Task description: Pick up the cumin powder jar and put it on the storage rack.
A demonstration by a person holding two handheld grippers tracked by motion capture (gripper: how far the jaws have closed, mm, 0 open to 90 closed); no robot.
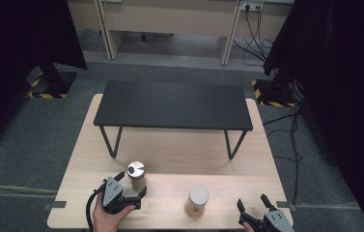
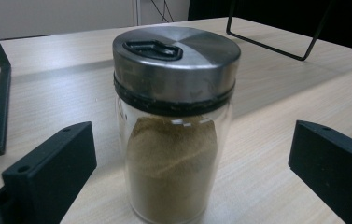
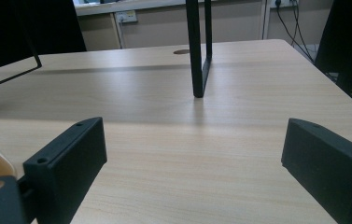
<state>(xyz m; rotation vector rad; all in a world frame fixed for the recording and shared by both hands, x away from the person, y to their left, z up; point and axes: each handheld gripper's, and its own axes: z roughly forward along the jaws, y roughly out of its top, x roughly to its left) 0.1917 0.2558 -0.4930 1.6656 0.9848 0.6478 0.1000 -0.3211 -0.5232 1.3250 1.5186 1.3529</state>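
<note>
Landmark: black shelf [image 1: 172, 105], standing on thin wire legs across the far half of the bench [image 1: 170, 159].
Spice jar [image 1: 136, 173]: upright on the bench, on the person's side of the shelf and just in front of its left leg; glass body with brown powder, steel lid with a black flap on top.
Left gripper [image 1: 132, 184]: on the person's side of the shelf's left end, right at the spice jar; fingers apart, one on each side of the jar, with a gap between each finger and the glass in the left gripper view.
Second jar [image 1: 198, 199]: upright, white-lidded, nearer the person than the shelf and right of the spice jar, well apart from it.
Right gripper [image 1: 252, 202]: at the bench's near edge, below the shelf's right end, right of the second jar; fingers spread wide over bare wood, nothing between them.
</note>
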